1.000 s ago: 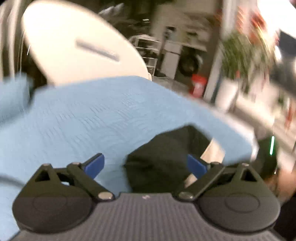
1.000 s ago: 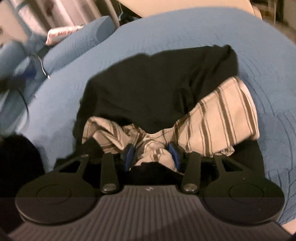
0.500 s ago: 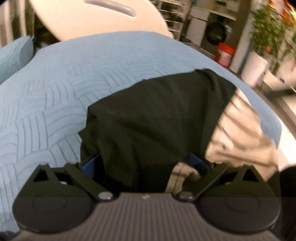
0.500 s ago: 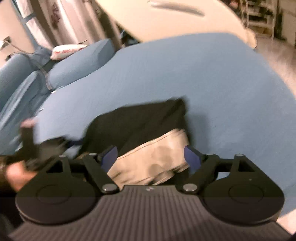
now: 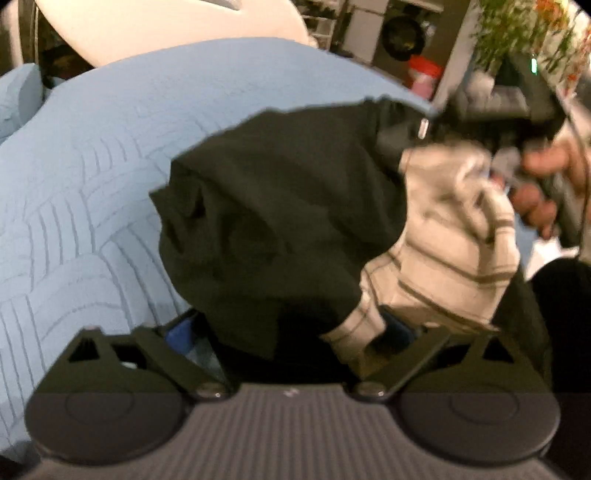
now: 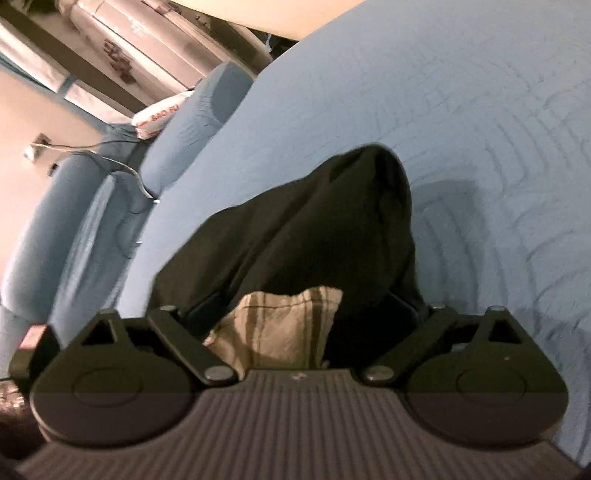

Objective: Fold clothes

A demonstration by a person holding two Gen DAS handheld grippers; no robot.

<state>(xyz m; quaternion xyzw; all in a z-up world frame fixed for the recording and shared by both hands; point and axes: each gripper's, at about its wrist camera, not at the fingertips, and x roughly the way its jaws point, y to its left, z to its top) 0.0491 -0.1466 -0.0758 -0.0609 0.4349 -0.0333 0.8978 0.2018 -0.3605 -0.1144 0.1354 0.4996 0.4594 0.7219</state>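
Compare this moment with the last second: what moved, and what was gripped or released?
Both grippers closed in on the black-and-striped garment: the left gripper swung from open bedspread, the right gripper released its pinch, pulled back, returned. Both now straddle cloth, jaws wide. The blue bedspread stayed put.

One black garment (image 5: 280, 221) and one cream striped garment (image 5: 454, 251) lie bunched together at centre frame in both views — two pieces of clothing in all. One blue quilted bedspread (image 5: 92, 184) fills the left of the left wrist view. Two blue pillows (image 6: 192, 125) show at the upper left of the right wrist view — one potted plant (image 5: 506, 29) at the left wrist view's upper right.
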